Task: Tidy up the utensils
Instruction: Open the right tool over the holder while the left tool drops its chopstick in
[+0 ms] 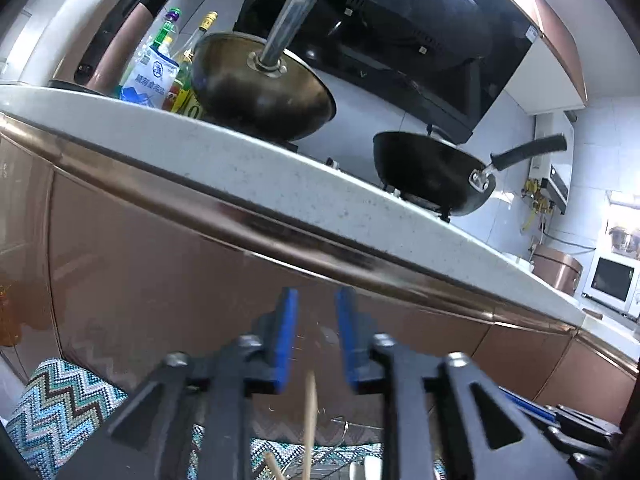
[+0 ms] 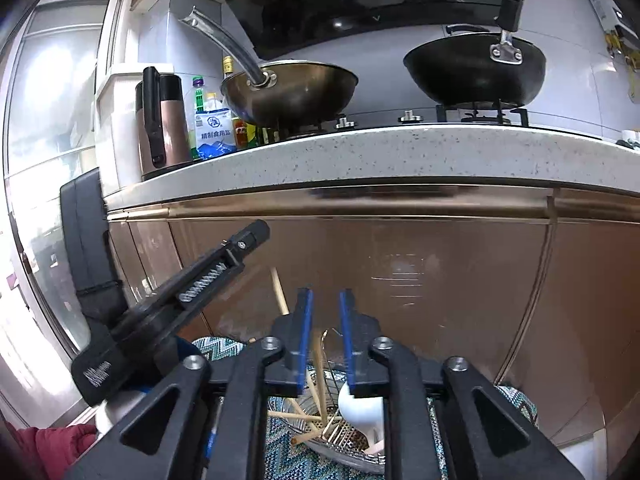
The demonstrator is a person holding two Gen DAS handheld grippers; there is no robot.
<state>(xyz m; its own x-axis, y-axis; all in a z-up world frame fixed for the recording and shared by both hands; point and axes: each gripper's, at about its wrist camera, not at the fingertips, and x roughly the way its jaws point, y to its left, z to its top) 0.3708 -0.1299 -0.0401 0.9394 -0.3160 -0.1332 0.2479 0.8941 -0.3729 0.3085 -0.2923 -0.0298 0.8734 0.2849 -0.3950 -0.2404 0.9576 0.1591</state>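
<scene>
1. Utensils: wooden chopsticks and one white spoon lay loose in a wire basket, which sat low on a zigzag-patterned cloth in front of the brown cabinet front. They were criss-crossed, not sorted, so I judged the task barely begun.
2. Right gripper hung directly above the basket, blue pads apart, nothing between them. I judged it posed for a downward pick.
3. Left gripper was also apart and empty, aimed at the cabinet front; in the right wrist view it stood just left of the basket. One chopstick tip showed below its fingers, untouched.
4. Counts: one spoon; about five or six chopsticks in the basket, exact number not resolvable because of the overlap; one more chopstick stood up against the cabinet.
5. Countertop: two woks, a bare-metal one and a black one, both on the hob and not in play; one kettle; one salt bag; several bottles, uncounted.
</scene>
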